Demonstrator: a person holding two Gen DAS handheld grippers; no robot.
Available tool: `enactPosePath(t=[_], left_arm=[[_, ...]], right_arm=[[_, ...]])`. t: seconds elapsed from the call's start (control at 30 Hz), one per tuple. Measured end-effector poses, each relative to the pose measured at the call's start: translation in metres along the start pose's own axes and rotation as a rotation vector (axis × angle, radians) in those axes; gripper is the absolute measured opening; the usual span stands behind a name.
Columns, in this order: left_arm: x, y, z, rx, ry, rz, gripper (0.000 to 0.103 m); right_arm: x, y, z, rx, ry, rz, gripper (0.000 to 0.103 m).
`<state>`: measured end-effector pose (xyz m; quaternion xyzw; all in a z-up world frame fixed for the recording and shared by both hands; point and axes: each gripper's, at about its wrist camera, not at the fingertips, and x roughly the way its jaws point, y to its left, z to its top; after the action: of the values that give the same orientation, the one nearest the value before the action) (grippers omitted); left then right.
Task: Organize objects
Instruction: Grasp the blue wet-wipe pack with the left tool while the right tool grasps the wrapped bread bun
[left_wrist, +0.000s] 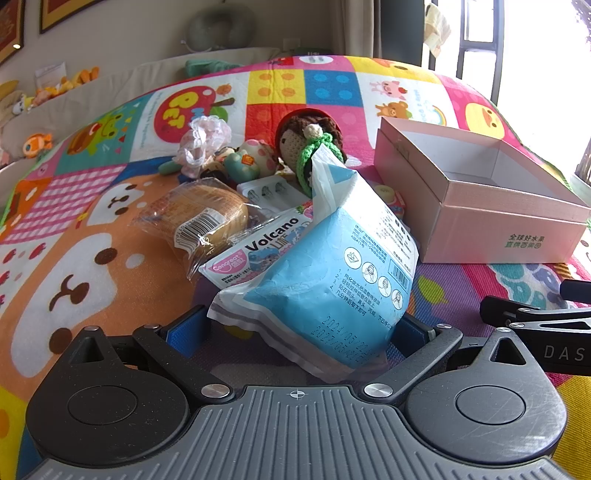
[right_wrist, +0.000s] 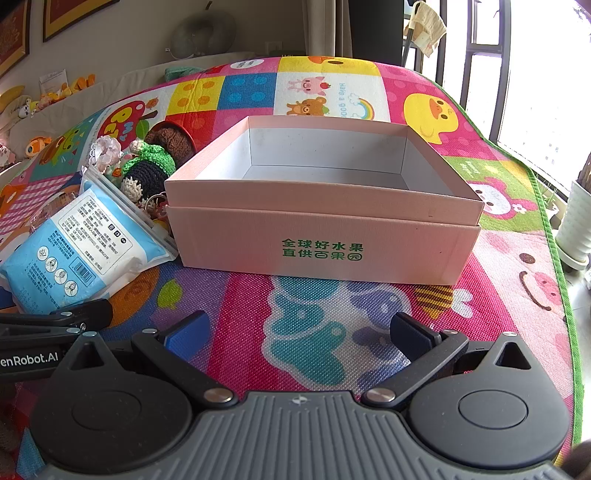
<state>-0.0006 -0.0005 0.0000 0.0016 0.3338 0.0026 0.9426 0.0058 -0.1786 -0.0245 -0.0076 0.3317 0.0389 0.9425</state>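
We are seeing a blue packet (left_wrist: 332, 266) lying between our spread left fingers (left_wrist: 184, 332), a toy pile (left_wrist: 258, 155) crowding behind, right fingers (right_wrist: 188, 330) spreading wide, tilting down before the pink box (right_wrist: 321, 236).

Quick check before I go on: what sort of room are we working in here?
Probably a living room or child's play area at home: a cartoon play mat covers the floor, plush toys line a sofa back, and framed pictures hang above.

Blue pouch (left_wrist: 332, 258): crumpled, propped atop toy-and-snack pile.
Pink box (right_wrist: 321, 206): open, upright, just beside pile.
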Motion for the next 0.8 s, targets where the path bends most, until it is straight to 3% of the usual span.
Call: enactPosePath(t=[0.8], left_arm=[[-0.016, 0.005, -0.008, 0.031, 0.031, -0.028, 0.102]], right_arm=[[0.0, 0.001, 0.0, 0.0, -0.004, 0.0, 0.103]])
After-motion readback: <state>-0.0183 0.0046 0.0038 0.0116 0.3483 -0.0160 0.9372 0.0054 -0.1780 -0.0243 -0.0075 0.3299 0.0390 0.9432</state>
